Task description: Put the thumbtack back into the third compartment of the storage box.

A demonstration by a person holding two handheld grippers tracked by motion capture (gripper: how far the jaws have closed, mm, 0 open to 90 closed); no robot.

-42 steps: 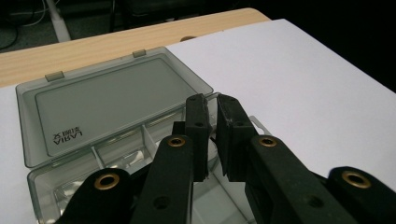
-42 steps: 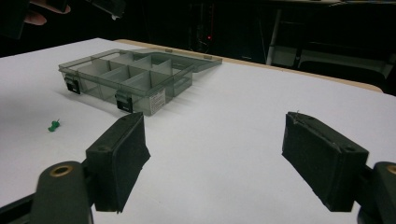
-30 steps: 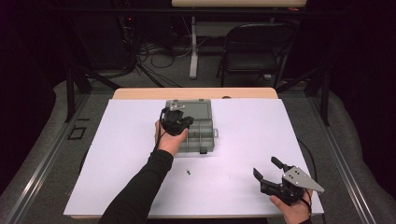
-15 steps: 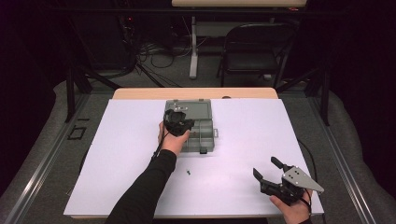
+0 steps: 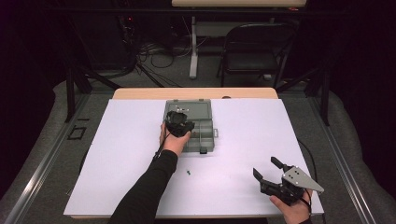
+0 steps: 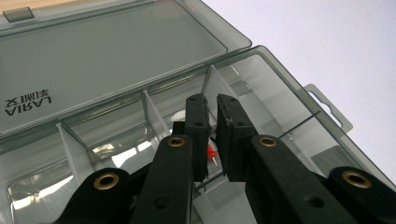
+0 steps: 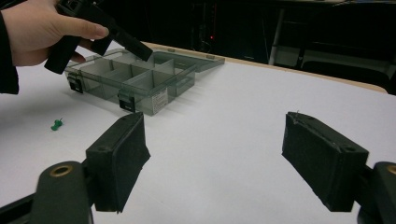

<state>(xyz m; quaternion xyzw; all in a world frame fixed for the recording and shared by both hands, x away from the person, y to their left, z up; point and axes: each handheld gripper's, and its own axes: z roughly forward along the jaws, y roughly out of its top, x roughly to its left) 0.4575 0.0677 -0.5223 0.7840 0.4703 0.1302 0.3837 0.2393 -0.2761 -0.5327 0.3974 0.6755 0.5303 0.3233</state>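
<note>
A smoky clear compartment box [image 5: 208, 135] lies open at the table's middle, lid [image 6: 116, 51] flat behind it. My left gripper [image 5: 179, 123] points down into a middle compartment, and its jaws [image 6: 212, 100] are shut on a red push pin [image 6: 211, 152], whose point sticks out below the pads. A green push pin [image 5: 188, 172] lies loose on the white sheet in front of the box [image 7: 140, 86], also seen as a green push pin [image 7: 56, 124] from the right gripper view. My right gripper [image 5: 268, 171] rests near the front right corner, open with nothing between its pads [image 7: 120, 158].
White sheet [image 5: 243, 140] covers the table, with its wooden back edge [image 5: 196, 93] showing. A dark chair [image 5: 257, 51] and cables stand on the floor beyond. The box has a hang tab [image 6: 327, 105] on its right side.
My left gripper has sunk a little toward the box's compartments and shifted slightly right. The right gripper has kept still.
</note>
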